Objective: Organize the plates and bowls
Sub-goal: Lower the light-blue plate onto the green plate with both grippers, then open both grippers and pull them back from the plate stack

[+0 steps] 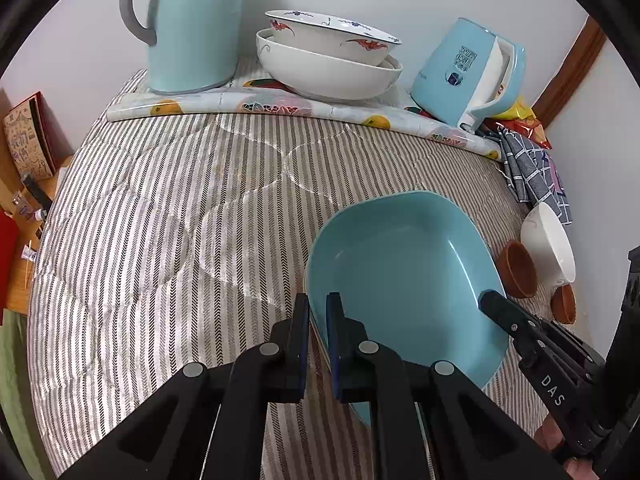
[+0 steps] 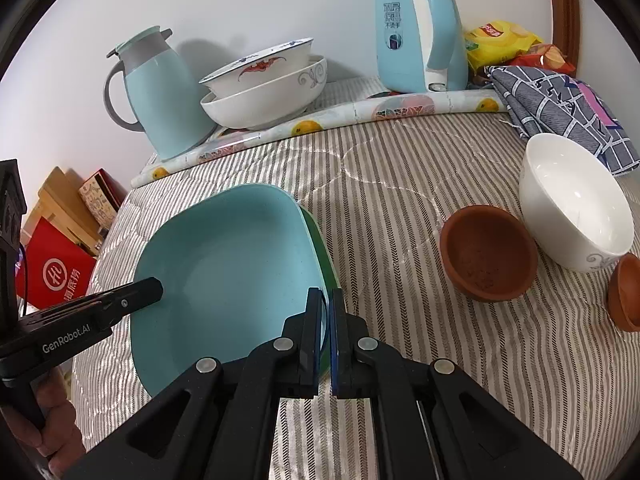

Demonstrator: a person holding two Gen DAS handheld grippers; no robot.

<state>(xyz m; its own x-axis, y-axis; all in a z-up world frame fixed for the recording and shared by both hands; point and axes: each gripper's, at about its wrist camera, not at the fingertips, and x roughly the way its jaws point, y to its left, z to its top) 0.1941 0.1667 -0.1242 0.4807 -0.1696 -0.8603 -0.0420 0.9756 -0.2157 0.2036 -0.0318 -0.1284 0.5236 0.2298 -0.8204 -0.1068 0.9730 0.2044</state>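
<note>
Right wrist — brown bowl (image 2: 489, 254) beside white bowl (image 2: 576, 202)

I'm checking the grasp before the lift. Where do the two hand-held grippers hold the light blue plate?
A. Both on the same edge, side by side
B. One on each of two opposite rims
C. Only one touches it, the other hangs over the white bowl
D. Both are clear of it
B: the left hand-held gripper pinches one rim of the light blue plate, and the right hand-held gripper pinches the opposite rim.
</note>
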